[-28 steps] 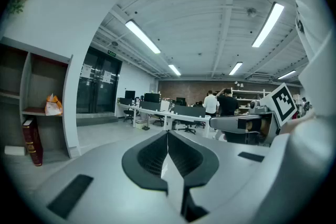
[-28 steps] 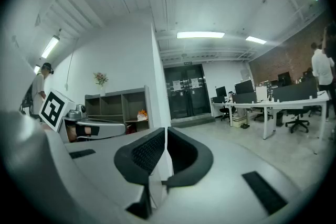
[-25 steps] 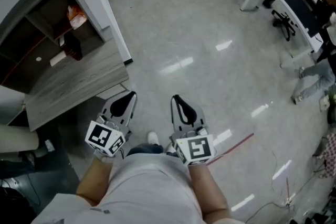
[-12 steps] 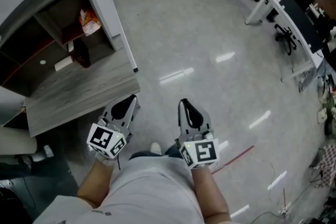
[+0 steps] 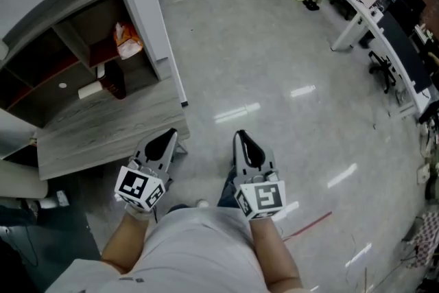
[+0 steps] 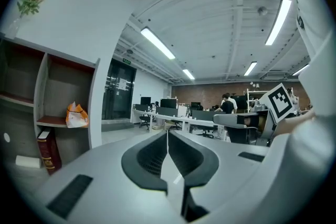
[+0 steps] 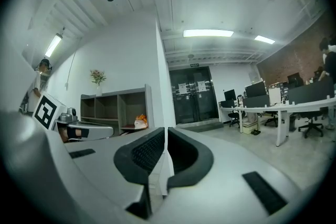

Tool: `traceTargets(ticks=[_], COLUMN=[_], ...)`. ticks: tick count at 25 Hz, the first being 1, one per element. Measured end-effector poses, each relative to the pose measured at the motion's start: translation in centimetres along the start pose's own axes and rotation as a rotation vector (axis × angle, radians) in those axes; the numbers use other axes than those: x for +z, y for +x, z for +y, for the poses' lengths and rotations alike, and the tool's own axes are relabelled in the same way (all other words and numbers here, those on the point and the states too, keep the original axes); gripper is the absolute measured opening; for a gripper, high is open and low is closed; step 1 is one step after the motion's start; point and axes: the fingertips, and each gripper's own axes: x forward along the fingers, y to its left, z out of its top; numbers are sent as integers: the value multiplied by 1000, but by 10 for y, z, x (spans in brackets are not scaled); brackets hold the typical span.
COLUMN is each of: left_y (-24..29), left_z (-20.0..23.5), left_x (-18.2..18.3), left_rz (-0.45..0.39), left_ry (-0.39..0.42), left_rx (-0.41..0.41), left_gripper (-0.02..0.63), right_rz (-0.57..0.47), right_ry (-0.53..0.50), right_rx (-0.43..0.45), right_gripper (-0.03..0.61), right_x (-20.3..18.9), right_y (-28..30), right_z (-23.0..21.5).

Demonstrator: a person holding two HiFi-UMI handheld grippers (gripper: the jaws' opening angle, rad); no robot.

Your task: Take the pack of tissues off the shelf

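Bright, even office light from ceiling strip lights (image 6: 157,43). White glare streaks on glossy floor (image 5: 236,113). Shadows soft; shelf (image 5: 140,3) recesses dim. Gripper views fisheye: black vignette at corners, straight lines bowed. Near lens, left gripper (image 6: 167,136) and right gripper (image 7: 165,134) slightly soft.

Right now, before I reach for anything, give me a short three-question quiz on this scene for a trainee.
1. True or false: the left claw is holding the book.
2. The right claw is: A open; B shut and empty; C shut on a cup.
3. Fill in: the orange bag sits one level ___ the book.
Key: 1 false; 2 B; 3 above.
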Motion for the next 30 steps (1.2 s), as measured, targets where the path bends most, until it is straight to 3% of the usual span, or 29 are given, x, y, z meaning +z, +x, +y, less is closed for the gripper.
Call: traceTargets(ticks=[10,19,30], left_y=[88,166,176], left_z=[50,93,154], left_x=[9,36,46], left_rz=[23,33,47], left_ry=[15,8,-28], left_rx=[188,401,676], left_gripper=[19,20,20], right_rz=[-8,29,69], right_ry=[41,41,61], right_rx=[179,391,582], right_gripper=[26,26,26], right_x=[11,30,30], right_y=[115,204,278], right_z=[-63,-104,-105])
